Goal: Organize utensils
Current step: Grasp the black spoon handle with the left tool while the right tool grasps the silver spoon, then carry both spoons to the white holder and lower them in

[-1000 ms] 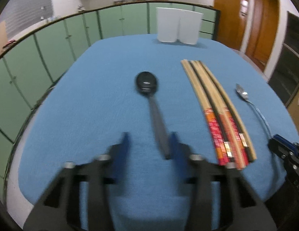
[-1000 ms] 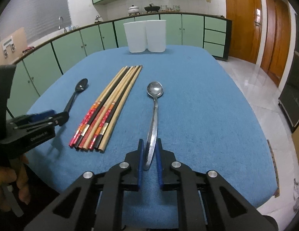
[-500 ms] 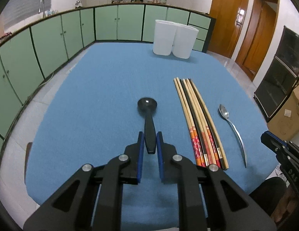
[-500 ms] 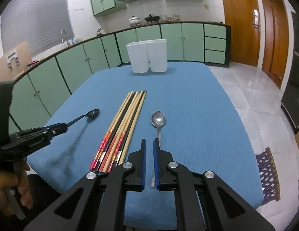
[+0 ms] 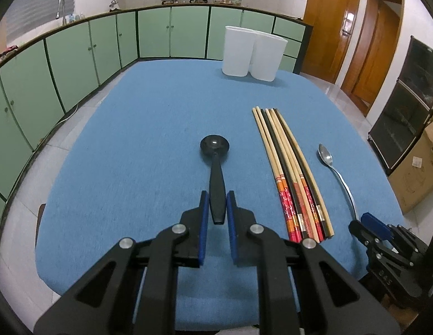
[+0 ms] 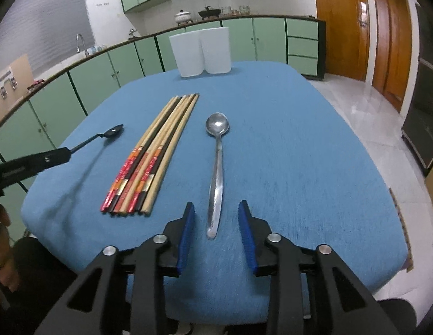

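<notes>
Left claw (image 5: pixel 216 209) pinches black spoon (image 5: pixel 215 167) handle, lifted for binning; right claw (image 6: pixel 216 223) opening, straddling metal spoon (image 6: pixel 216 173) flat on table (image 6: pixel 300 153)

chopsticks (image 6: pixel 149 156) between spoons, cloth (image 6: pixel 300 153) rightward bare

Blue-clothed table (image 6: pixel 300 150) bears chopsticks (image 6: pixel 157 150), steel spoon (image 6: pixel 216 178) (flat), white containers (image 6: pixel 201 51).
</notes>
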{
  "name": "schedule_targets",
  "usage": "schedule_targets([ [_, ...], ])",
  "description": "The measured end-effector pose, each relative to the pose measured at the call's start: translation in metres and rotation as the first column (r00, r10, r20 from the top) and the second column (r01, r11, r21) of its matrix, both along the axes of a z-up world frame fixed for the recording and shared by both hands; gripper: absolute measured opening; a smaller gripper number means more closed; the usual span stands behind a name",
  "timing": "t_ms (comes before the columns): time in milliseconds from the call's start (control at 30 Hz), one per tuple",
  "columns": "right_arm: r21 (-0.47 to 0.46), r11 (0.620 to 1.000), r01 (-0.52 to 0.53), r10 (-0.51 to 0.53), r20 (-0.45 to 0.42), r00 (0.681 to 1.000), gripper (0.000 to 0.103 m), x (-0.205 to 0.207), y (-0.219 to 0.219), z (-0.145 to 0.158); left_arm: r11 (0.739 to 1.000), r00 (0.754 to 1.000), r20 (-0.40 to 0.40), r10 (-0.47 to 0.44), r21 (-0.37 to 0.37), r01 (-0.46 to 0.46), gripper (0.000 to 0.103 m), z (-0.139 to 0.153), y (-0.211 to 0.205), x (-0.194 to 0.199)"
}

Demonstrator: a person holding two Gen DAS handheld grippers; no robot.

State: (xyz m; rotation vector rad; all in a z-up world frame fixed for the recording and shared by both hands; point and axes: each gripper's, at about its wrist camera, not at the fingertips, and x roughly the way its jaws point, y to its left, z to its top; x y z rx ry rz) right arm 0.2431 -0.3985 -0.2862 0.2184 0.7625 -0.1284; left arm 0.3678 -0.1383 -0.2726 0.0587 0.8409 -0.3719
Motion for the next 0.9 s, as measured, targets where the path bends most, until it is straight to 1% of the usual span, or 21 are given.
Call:
schedule_targets([
  [67, 0.002, 1.000, -0.007, 0.007, -0.003, 1.000, 0.010, 0.004, -0.002, 0.000, 1.000, 1.000, -0.002, 0.004, -0.004, -0.004, 0.012, -0.001, 0.001, 0.001],
  [167, 0.007, 1.000, -0.007, 0.007, 0.003, 1.000, 0.009, 0.006, -0.005, 0.005, 1.000, 1.000, -0.005, 0.002, -0.006, -0.002, 0.012, -0.001, 0.002, 0.002],
  [267, 0.011, 1.000, -0.009, 0.009, 0.022, 1.000, 0.009, 0.003, -0.007, 0.019, 1.000, 1.000, 0.002, -0.001, -0.003, 0.001, 0.012, 0.003, 0.003, 0.002],
  [533, -0.017, 0.999, -0.039, 0.040, 0.095, 0.995, 0.009, 0.000, -0.008, 0.070, 1.000, 1.000, 0.023, -0.015, -0.016, 0.016, 0.012, 0.023, 0.005, 0.004],
  [733, -0.061, 0.994, -0.089, 0.094, 0.099, 0.991, 0.007, 0.010, -0.010, 0.096, 0.998, 0.999, 0.003, -0.049, -0.035, 0.049, 0.012, 0.039, 0.009, 0.013],
  [767, -0.067, 0.993, -0.098, 0.105, 0.099, 0.990, 0.005, 0.011, -0.010, 0.099, 0.998, 0.999, 0.005, -0.053, -0.035, 0.053, 0.012, 0.042, 0.009, 0.014],
  [833, -0.077, 0.991, -0.113, 0.120, 0.096, 0.988, 0.004, 0.014, -0.011, 0.107, 0.997, 0.997, 0.013, -0.072, -0.027, 0.072, 0.012, 0.050, 0.008, 0.016],
  [867, -0.085, 0.989, -0.120, 0.128, 0.096, 0.987, 0.001, 0.014, -0.012, 0.111, 0.996, 0.997, 0.014, -0.082, -0.027, 0.082, 0.012, 0.054, 0.007, 0.017],
  [900, -0.092, 0.988, -0.127, 0.136, 0.097, 0.986, 0.002, 0.015, -0.013, 0.115, 0.995, 0.995, 0.020, -0.094, -0.025, 0.094, 0.012, 0.060, 0.006, 0.019],
])
